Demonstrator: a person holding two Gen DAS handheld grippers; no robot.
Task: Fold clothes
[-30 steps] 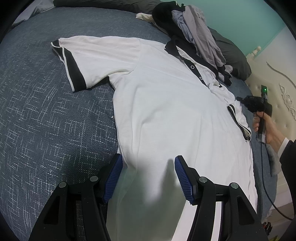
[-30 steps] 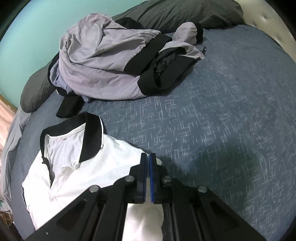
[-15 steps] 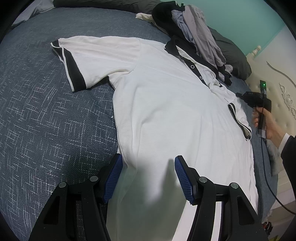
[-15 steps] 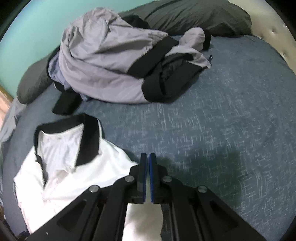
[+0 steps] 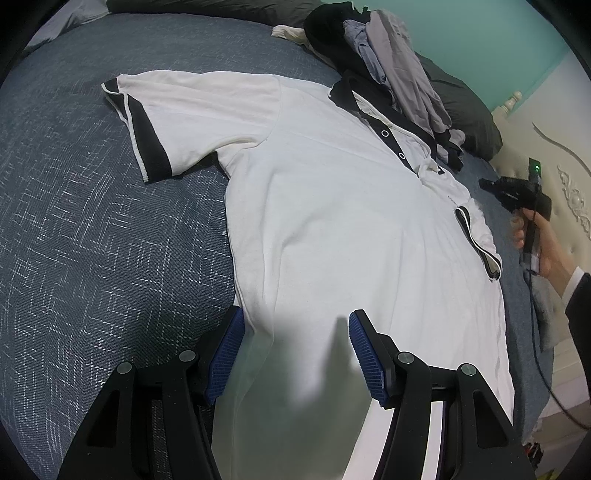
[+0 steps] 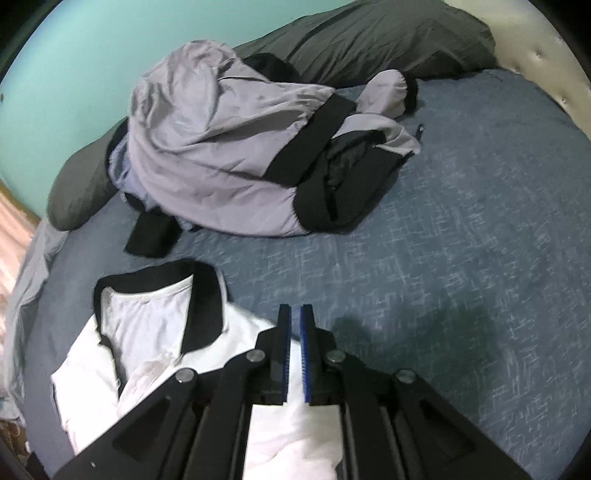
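A white polo shirt (image 5: 332,221) with black collar and cuffs lies flat, front up, on the blue bedspread. Its left sleeve (image 5: 155,122) is spread out; the other sleeve (image 5: 476,236) is folded in onto the body. My left gripper (image 5: 295,347) is open above the shirt's lower part, its left finger over the side edge. My right gripper (image 5: 487,184), held in a hand, hovers past the folded sleeve, off the shirt. In the right wrist view the right gripper (image 6: 295,332) is shut to a thin slit with nothing in it, beside the collar (image 6: 199,314).
A heap of grey and black clothes (image 6: 240,155) sits at the head of the bed against dark pillows (image 6: 388,33). Bare blue bedspread (image 6: 461,240) lies right of the shirt. A cream headboard (image 5: 554,184) and a trailing cable (image 5: 539,332) are on the right.
My right gripper has drifted a little up and away from the folded sleeve, and its pads show a slightly wider slit. The left gripper and the shirt have stayed put.
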